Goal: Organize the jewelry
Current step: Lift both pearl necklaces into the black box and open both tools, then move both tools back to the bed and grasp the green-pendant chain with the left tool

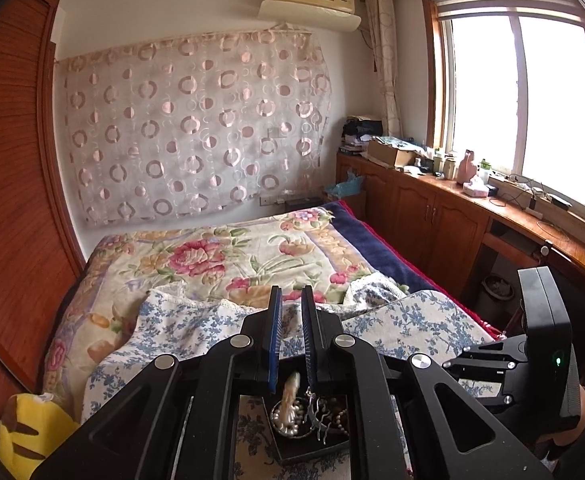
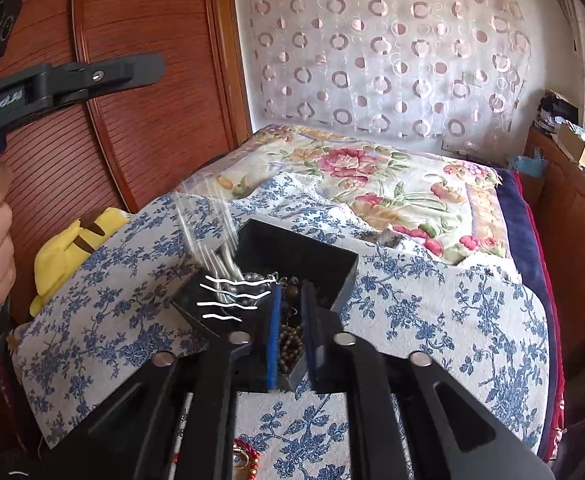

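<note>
A black jewelry box (image 2: pixel 312 256) sits on a blue-flowered cloth (image 2: pixel 432 300) on the bed. It holds a pearl strand (image 1: pixel 288 420), a silver piece (image 1: pixel 318 416) and brown beads (image 2: pixel 290 344). My left gripper (image 1: pixel 292 296) is raised above the box, jaws a narrow gap apart; a pearl strand (image 1: pixel 292 388) hangs blurred below them, and streaks into the box in the right wrist view (image 2: pixel 208 240). My right gripper (image 2: pixel 292 292) hovers over the box with brown beads between its jaws, a narrow gap apart. The left tool shows at upper left (image 2: pixel 52 84).
A yellow plush toy (image 2: pixel 72 248) lies left of the cloth by the wooden wardrobe (image 2: pixel 132 100). A red-and-gold ornament (image 2: pixel 244 460) lies on the cloth near me. A floral blanket (image 1: pixel 232 256) covers the bed. Wooden cabinets (image 1: pixel 432 208) run under the window.
</note>
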A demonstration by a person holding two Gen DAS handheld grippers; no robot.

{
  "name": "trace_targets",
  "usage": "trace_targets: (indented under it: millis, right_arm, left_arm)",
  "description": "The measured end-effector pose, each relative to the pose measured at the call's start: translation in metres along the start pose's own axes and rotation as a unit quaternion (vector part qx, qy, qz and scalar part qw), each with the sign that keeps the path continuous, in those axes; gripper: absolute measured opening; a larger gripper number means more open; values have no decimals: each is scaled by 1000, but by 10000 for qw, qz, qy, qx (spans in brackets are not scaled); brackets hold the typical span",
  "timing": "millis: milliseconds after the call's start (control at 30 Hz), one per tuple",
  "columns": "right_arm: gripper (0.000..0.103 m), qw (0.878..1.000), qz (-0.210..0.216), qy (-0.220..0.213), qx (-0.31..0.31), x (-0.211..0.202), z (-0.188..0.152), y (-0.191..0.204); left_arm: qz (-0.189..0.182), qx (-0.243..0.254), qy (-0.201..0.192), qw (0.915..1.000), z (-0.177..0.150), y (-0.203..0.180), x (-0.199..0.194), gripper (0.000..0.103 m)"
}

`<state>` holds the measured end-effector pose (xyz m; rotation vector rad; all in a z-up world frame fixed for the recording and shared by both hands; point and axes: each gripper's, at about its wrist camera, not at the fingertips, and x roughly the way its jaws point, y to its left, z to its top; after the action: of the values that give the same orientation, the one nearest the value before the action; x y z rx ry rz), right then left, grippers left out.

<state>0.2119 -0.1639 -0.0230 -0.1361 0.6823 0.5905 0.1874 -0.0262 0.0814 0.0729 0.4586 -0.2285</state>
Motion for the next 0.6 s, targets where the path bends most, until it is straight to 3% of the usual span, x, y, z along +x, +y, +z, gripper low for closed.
trace_targets:
  millis: [100, 333, 600]
  right_arm:
    - [23, 10000, 0, -2, -4, -2, -4, -1]
    - [23, 10000, 60, 21, -2, -12, -33, 2]
    - [23, 9991, 86, 380, -168, -7, -75, 16]
  left_arm:
    - [19, 67, 62, 10000, -11, -1, -5, 19]
    - [-36, 165, 324, 9993, -48, 2, -14, 19]
    - [-206, 143, 690, 9973, -94, 5, -24, 19]
